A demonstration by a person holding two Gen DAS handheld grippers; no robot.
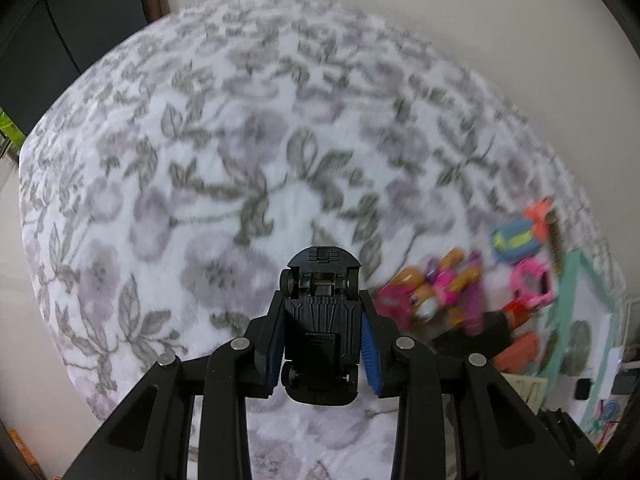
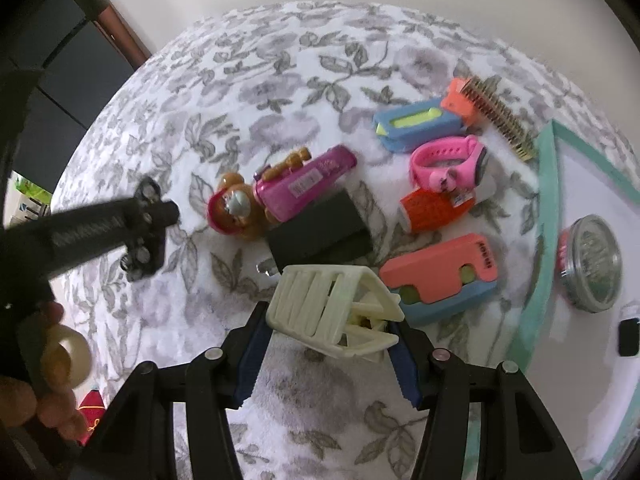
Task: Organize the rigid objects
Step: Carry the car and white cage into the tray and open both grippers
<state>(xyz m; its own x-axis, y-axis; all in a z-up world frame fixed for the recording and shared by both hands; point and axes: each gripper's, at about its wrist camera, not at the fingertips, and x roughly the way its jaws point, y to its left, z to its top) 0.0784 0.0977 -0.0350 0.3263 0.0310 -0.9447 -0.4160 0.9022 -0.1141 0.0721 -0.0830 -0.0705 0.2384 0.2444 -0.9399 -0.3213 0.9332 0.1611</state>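
Several toys crowd floral blanket beyond clip-holding right gripper.

Floral-patterned cloth extends beneath and ahead of the claw; teal-edged white board lies to its right.

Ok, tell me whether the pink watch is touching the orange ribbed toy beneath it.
Touching. The right wrist view shows the pink watch resting against the top of the orange ribbed toy, its strap overlapping the toy's upper edge with no blanket visible between them.
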